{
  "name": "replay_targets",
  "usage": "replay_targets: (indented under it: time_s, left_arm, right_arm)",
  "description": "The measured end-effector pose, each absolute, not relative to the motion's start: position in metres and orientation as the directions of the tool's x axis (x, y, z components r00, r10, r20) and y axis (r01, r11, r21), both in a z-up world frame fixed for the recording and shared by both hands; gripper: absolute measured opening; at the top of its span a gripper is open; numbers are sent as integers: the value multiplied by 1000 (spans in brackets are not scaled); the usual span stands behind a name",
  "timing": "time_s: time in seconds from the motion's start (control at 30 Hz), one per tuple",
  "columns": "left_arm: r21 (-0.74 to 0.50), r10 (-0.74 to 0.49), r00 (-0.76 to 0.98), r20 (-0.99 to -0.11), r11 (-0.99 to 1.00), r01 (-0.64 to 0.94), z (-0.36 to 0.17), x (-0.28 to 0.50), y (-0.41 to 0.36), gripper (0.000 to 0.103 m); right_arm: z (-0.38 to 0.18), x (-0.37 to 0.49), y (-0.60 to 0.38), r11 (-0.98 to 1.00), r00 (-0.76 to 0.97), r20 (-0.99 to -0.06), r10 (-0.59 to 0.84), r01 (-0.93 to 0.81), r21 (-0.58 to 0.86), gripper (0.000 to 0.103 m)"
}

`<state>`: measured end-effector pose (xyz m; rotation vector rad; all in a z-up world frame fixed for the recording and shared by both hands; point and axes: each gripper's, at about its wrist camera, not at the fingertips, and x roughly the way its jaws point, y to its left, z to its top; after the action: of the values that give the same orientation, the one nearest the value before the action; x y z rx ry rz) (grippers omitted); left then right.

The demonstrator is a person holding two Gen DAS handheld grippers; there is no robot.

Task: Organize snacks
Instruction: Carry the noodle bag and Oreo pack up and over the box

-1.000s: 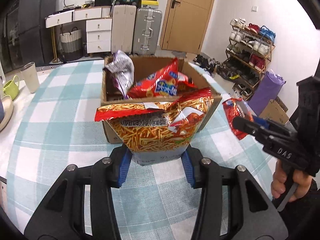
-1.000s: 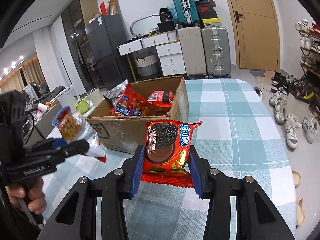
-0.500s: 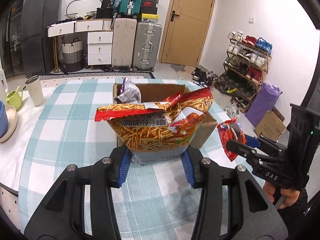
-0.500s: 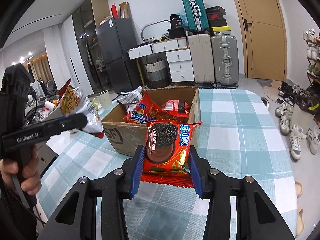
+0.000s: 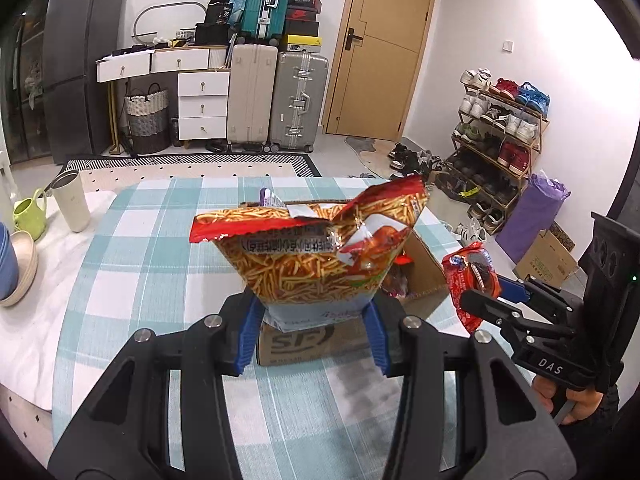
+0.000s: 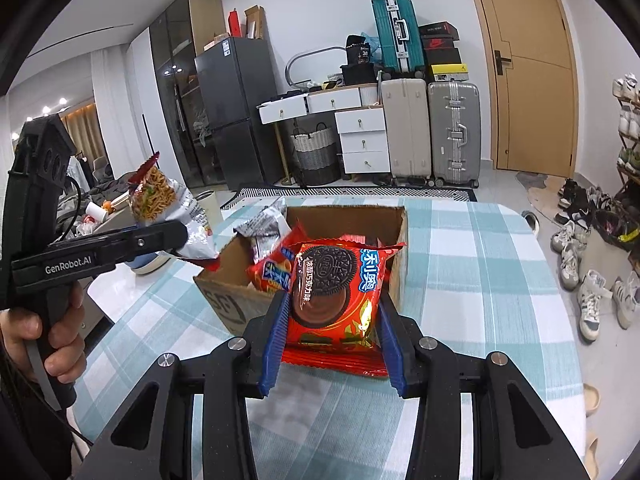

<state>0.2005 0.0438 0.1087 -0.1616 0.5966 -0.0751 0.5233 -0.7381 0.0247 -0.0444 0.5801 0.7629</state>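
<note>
My left gripper [image 5: 312,332] is shut on a red and orange bag of noodle-stick snacks [image 5: 316,252], held up in the air in front of the cardboard box [image 5: 424,272]. In the right wrist view my right gripper [image 6: 332,340] is shut on a red Oreo cookie pack [image 6: 336,292], raised just before the open cardboard box [image 6: 228,296]. Several snack bags [image 6: 272,268] lie inside that box. Each gripper shows in the other's view: the right gripper [image 5: 480,300] with its pack, the left gripper [image 6: 176,236] with its bag [image 6: 160,196].
The box stands on a table with a teal checked cloth [image 5: 160,280]. A beige tumbler [image 5: 72,200], a green cup [image 5: 30,212] and stacked bowls [image 5: 16,268] sit at the table's left edge. Suitcases [image 5: 276,100], drawers and a shoe rack [image 5: 500,132] stand beyond.
Both grippers have risen with their packs. The noodle-stick bag now sits higher against the box, and the box looks lower and farther down in both views.
</note>
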Motion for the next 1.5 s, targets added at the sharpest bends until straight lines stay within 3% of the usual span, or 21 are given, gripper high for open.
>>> replay_targets:
  time_s: [0.57, 1.5]
  left_arm:
    - [-148, -105, 788, -607, 989, 17, 117, 241, 41, 42]
    - [-61, -83, 704, -706, 997, 55, 68, 333, 11, 42]
  right_arm:
    - [37, 560, -694, 716, 553, -543, 632, -684, 138, 43]
    - [5, 601, -670, 719, 506, -625, 594, -683, 130, 43]
